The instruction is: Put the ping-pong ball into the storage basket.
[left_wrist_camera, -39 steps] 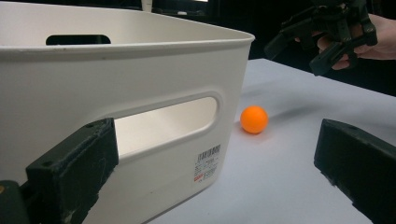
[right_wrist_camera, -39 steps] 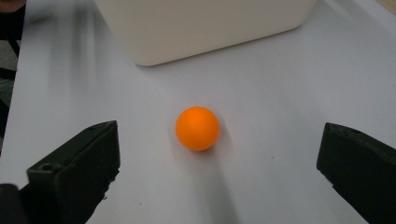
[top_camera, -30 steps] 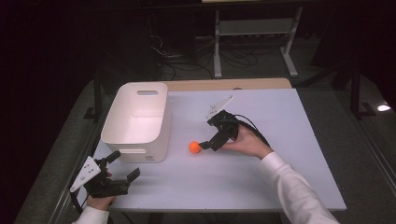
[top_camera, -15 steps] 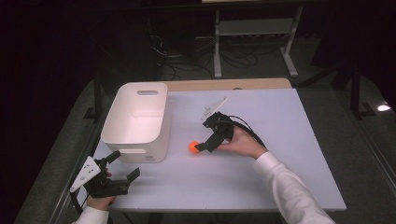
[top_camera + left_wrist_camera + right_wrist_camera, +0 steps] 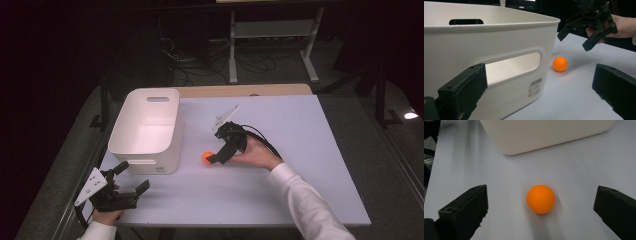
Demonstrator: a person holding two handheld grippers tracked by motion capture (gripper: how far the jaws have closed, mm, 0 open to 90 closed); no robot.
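Plainly, the right gripper [image 5: 541, 220] held its fingers apart, the ball [image 5: 540, 199] lying loose on the worktop [image 5: 579, 170] between them. Closing off-centre could flick it away toward the bin [image 5: 544, 132]. The left gripper [image 5: 131, 181] also gaped, empty.

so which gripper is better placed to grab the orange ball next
Right. The right gripper is open with the orange ball centred between its jaws. The left gripper sits by the white bin, farther off.

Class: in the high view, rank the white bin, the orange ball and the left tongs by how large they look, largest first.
1. White bin, clearly largest.
2. Left tongs; they sit nearer the camera, which may flatter them.
3. Orange ball, smallest.
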